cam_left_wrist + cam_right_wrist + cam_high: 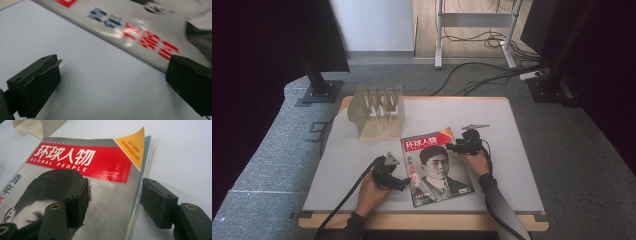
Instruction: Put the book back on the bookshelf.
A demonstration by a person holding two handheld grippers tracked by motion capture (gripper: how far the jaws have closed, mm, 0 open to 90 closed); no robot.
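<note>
A: How do the nearer fingers stand?

B: The left gripper [398, 181] has its jaws wide apart, empty, low over the table [512, 150] just beside the magazine [437, 167]'s left edge, one jaw at that edge.

A: And the other one?

B: The right gripper [113, 202] is about half open, straddling the magazine's right edge: one jaw over the cover, the other on the table beside the pages. Whether the pads press, I cannot tell.

A: Beyond that?

B: A wooden rack [378, 112] stands behind the magazine.
</note>
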